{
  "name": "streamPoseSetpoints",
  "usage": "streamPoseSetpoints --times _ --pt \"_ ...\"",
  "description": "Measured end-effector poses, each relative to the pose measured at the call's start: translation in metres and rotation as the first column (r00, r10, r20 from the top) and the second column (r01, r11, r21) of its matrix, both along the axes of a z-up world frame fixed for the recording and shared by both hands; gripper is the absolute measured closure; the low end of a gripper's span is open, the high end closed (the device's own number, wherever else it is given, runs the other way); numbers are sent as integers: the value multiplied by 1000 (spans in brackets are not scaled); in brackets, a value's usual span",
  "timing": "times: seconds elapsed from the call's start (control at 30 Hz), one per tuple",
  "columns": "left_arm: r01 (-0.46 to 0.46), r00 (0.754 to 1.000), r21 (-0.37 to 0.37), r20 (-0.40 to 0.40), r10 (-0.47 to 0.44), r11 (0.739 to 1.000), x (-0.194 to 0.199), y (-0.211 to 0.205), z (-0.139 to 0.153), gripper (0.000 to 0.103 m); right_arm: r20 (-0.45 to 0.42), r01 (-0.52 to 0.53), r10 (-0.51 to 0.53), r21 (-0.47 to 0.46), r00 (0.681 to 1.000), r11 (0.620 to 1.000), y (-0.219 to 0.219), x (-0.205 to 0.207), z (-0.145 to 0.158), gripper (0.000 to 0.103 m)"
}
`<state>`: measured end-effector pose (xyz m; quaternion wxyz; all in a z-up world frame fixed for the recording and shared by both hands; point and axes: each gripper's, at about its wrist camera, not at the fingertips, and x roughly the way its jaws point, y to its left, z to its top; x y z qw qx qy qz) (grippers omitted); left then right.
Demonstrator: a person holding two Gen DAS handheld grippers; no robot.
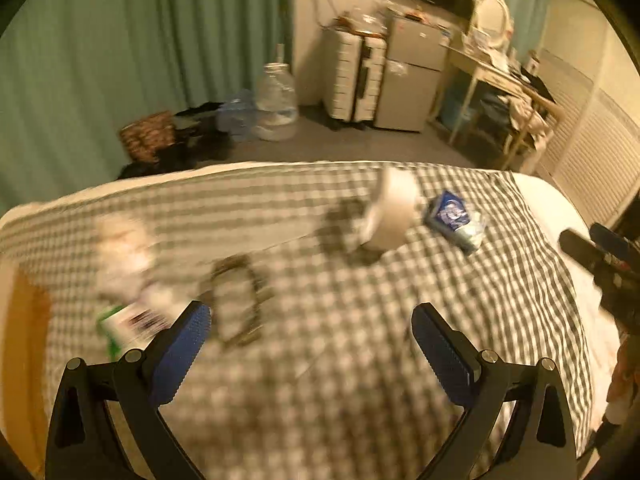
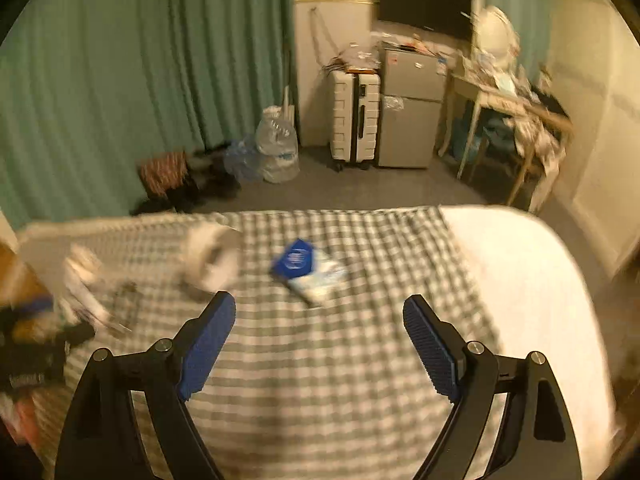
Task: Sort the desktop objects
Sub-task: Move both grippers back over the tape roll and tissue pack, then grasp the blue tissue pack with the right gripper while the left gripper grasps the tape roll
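Note:
Both views are motion-blurred. On a checked cloth [image 1: 340, 360] lie a white roll-like object [image 1: 394, 208], a blue and white packet [image 1: 454, 218], a dark ring-shaped band [image 1: 236, 300], a white crumpled item [image 1: 124, 256] and a green and white box [image 1: 128, 326]. My left gripper [image 1: 310, 320] is open and empty above the cloth, near the band. My right gripper [image 2: 318, 312] is open and empty, just short of the blue packet [image 2: 308, 270]; the white roll [image 2: 210, 258] lies to its left. The right gripper also shows at the right edge of the left wrist view [image 1: 600, 248].
The cloth covers a white surface [image 2: 520, 280] whose bare part lies to the right. Beyond its far edge are floor, green curtains [image 2: 120, 80], water jugs [image 2: 278, 148], a suitcase [image 2: 354, 116], a small fridge [image 2: 410, 108] and a cluttered desk [image 2: 516, 96].

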<state>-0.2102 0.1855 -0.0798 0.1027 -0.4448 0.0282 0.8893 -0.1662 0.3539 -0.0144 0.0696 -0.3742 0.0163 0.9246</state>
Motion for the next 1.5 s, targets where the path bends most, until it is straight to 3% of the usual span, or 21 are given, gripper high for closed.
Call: streamPoseSetpoints --times 0.1,0.17,0.27,0.33,0.47,0.5,0.57,0.6,0.63,0.7,0.9,1.1,1.23,1.33,1.5 --pt "27 999 -25 -27 -27 999 -27 36 -19 0 37 -144 143 46 989 988 16 -24 -25 17" --pt "39 998 -88 -38 -43 995 -47 54 -32 0 87 -213 205 93 975 973 24 -42 -45 17" --pt "28 999 -154 -34 -33 988 -73 66 -49 0 144 -289 276 79 950 954 26 -61 -69 17" --pt "20 1000 -146 -1 -20 989 -88 67 -58 0 170 -341 324 86 931 936 19 -79 -86 17" --pt "22 1000 -59 11 -22 998 -104 62 -62 3 215 -379 344 150 914 913 2 -110 -113 18" --pt "34 999 -51 17 -34 998 -105 62 -63 8 214 -382 346 153 913 912 -1 -115 -116 18" --pt "66 997 -76 45 -62 995 -107 63 -65 63 217 -373 340 135 915 918 0 -121 -121 19" --pt "80 995 -95 61 -74 992 -106 63 -67 76 213 -356 329 98 920 929 3 -123 -121 32" --pt "87 995 -101 64 -81 991 -105 61 -66 86 204 -326 313 31 928 945 10 -123 -118 39" --pt "107 993 -74 59 -103 992 -94 53 -57 87 201 -274 268 0 942 962 14 -117 -113 43" --pt "147 989 -31 4 -147 989 -49 24 -4 88 142 -141 152 -83 978 987 19 -50 -79 43" --pt "147 987 -28 -60 -148 989 8 -17 51 91 61 -77 90 -190 994 979 -2 35 -17 43" --pt "92 991 -13 -95 -93 996 52 -67 99 91 9 -130 133 -160 991 979 -43 70 28 43" --pt "33 993 39 -118 -29 999 78 -113 135 91 -32 -195 192 -162 981 967 -83 88 67 43" --pt "-46 980 79 -190 61 996 110 -186 190 91 -124 -348 333 -122 935 930 -179 107 123 43"
